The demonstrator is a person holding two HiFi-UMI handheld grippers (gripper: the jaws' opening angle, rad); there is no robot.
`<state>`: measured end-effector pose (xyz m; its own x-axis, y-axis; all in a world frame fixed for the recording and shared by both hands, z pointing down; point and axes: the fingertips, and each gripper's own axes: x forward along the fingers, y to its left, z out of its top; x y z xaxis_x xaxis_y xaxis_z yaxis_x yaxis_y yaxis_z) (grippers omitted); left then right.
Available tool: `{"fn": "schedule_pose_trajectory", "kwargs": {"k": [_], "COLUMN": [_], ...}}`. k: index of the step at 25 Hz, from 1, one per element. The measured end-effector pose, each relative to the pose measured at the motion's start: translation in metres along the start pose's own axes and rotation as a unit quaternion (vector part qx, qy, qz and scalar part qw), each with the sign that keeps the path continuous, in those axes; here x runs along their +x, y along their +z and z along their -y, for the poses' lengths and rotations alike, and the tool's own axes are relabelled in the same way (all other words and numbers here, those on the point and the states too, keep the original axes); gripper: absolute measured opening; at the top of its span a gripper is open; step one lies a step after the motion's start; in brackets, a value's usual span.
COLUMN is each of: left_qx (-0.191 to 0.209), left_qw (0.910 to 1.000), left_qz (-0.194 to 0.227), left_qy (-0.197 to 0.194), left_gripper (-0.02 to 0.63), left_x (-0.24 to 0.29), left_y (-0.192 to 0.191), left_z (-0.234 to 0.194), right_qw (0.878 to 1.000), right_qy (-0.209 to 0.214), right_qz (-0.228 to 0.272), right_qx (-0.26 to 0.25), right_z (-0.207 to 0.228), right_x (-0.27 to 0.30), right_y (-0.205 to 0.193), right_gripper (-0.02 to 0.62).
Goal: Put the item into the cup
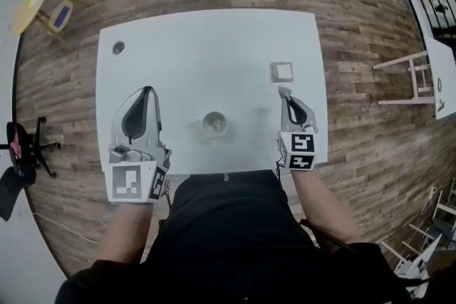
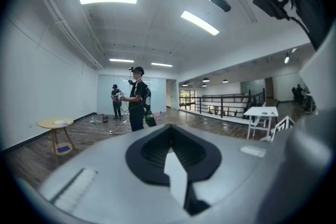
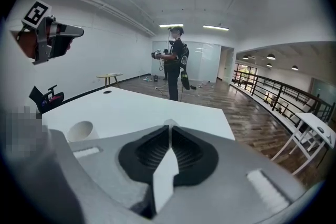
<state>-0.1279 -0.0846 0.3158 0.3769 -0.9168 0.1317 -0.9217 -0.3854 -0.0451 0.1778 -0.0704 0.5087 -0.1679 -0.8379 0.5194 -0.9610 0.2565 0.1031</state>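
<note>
Looking steeply down in the head view, a white table [image 1: 214, 46] is shown with a cup [image 1: 214, 124] standing upright near its middle. The item [image 1: 282, 71], a small flat square piece, is laid on the table at about 2 o'clock from the cup, well apart from it. No long axis can be made out on it, as its sides look equal.

The right gripper [image 1: 283, 91] is held over the right part of the table and pointed toward 12 o'clock. The item is found just beyond its tips, at about 12 o'clock, near but not touched. In the right gripper view the jaws are seen pressed together with nothing between them. The cup [image 3: 80, 131] is shown there low at 9 o'clock, but the item cannot be picked out in that view.

The left gripper [image 1: 148, 90] is held at the cup's 9 o'clock side, also pointed toward 12 o'clock. In the left gripper view its jaws are seen closed tip to tip, and nothing is gripped.

The right gripper is judged much the nearer to the item. The coming move probably calls for its jaws to be opened, lowered forward over the item, and then carried toward 8 o'clock to the cup.
</note>
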Motion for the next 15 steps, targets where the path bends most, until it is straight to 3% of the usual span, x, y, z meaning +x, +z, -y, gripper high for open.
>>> {"fn": "schedule_pose_trajectory", "kwargs": {"k": [15], "left_qx": [-0.029], "left_qw": [0.9990], "left_qz": [0.022], "left_qy": [0.024], "left_gripper": [0.006], "left_x": [-0.019], "left_y": [0.006], "left_z": [-0.026], "right_qw": [0.998], "right_qy": [0.008], "right_qz": [0.066], "right_qx": [-0.024], "right_z": [-0.004], "right_x": [-0.025], "right_y": [0.066], "right_gripper": [0.018]}}
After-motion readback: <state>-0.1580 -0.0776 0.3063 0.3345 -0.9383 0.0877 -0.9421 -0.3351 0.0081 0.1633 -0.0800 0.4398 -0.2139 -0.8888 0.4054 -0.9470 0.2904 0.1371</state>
